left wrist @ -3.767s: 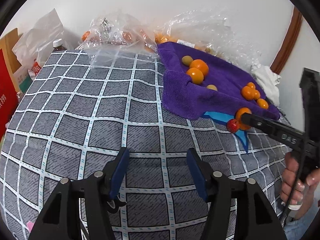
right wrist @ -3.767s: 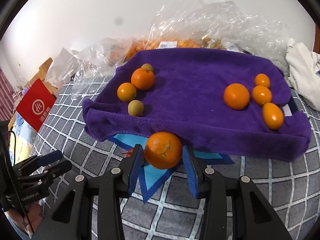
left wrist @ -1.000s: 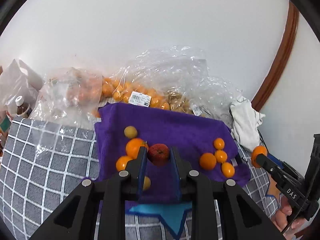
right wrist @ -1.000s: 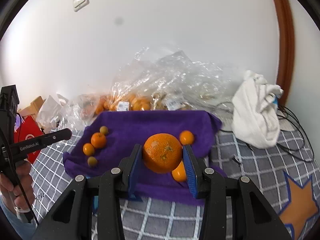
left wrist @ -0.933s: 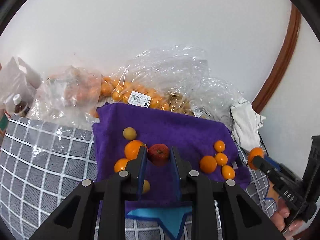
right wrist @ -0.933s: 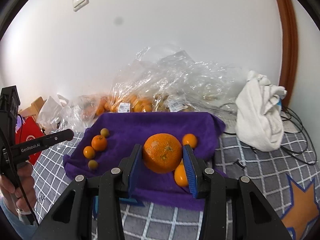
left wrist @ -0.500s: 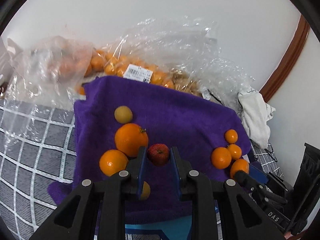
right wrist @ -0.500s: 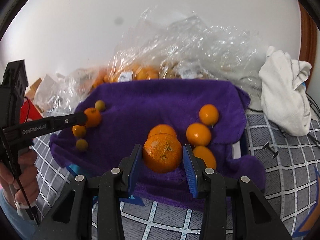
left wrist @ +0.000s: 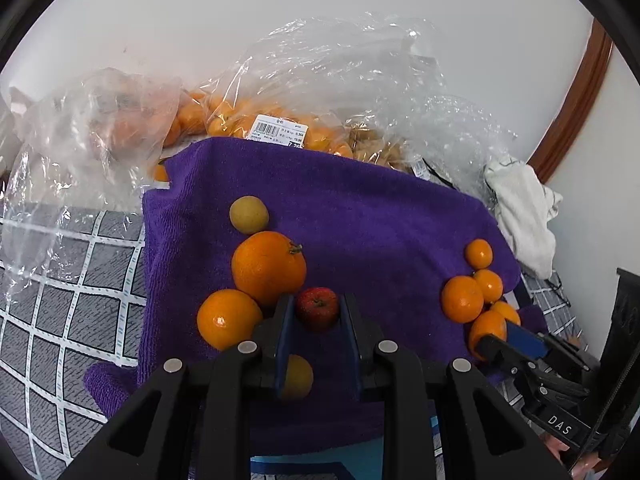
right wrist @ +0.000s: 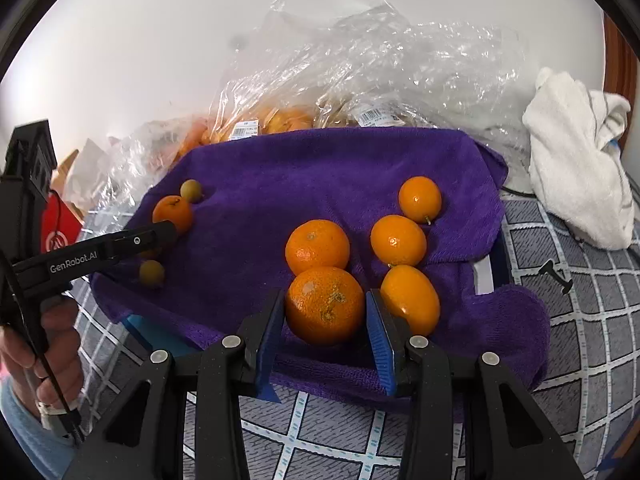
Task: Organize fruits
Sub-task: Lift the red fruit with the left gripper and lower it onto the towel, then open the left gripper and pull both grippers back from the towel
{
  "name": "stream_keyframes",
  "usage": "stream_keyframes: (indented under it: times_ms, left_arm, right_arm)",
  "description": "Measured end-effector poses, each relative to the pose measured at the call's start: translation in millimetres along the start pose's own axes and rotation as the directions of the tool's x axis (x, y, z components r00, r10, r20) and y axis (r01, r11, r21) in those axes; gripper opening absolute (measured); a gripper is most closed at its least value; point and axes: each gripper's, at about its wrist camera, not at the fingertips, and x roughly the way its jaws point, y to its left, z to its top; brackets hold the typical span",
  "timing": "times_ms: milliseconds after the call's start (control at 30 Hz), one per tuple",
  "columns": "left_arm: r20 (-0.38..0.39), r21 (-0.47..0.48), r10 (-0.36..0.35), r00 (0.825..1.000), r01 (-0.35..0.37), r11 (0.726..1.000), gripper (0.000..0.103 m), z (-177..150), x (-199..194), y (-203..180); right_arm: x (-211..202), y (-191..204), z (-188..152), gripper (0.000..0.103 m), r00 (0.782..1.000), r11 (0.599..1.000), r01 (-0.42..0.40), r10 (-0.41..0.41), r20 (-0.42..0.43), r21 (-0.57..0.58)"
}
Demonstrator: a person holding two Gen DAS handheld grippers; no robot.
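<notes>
**Both grippers loaded, parked over the purple towel**

The left hand-held gripper [left wrist: 317,312] is clamped tight on a small red fruit [left wrist: 317,307], pads squeezing it from both sides. It sits low over the towel [left wrist: 360,216], right next to a group on the left side: a big orange [left wrist: 268,266], a smaller orange [left wrist: 228,318] touching it, a yellowish fruit [left wrist: 248,214] just behind, and another yellowish one [left wrist: 297,377] partly hidden under the left finger.

The right hand-held gripper [right wrist: 325,306] is closed on a big mandarin [right wrist: 325,305], blue pads pressed against both its sides. It sits at the towel's near edge, right up against the other group: a mandarin [right wrist: 317,246] just behind it, an oval one [right wrist: 410,305] beside the right finger, and two more, one [right wrist: 398,240] and another [right wrist: 420,199], further back. Can't tell whether the held mandarin rests on the towel or hangs just above it.

Behind the towel are clear plastic bags [right wrist: 360,68] with more orange fruit inside. A white cloth [right wrist: 576,164] is bunched up at the right. The towel lies on a grey checked cover [right wrist: 592,320]. In the right wrist view, the person's hand [right wrist: 52,352] grips the left tool's handle.
</notes>
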Motion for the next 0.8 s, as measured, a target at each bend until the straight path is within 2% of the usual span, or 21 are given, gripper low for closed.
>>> stream_keyframes:
  times_ms: [467, 800]
  left_arm:
    - [-0.025, 0.013, 0.032, 0.999, -0.031, 0.999, 0.023, -5.0, 3.5, 3.2]
    - [-0.026, 0.038, 0.048, 0.998, -0.047, 0.998, 0.023, -9.3, 5.2, 1.2]
  right_arm:
    - [-0.4, 0.8, -1.9, 0.041, 1.000, 1.000, 0.023, -0.023, 0.021, -0.005]
    - [-5.4, -5.3, -0.9, 0.045, 0.999, 0.999, 0.003, -0.004, 0.042, 0.037]
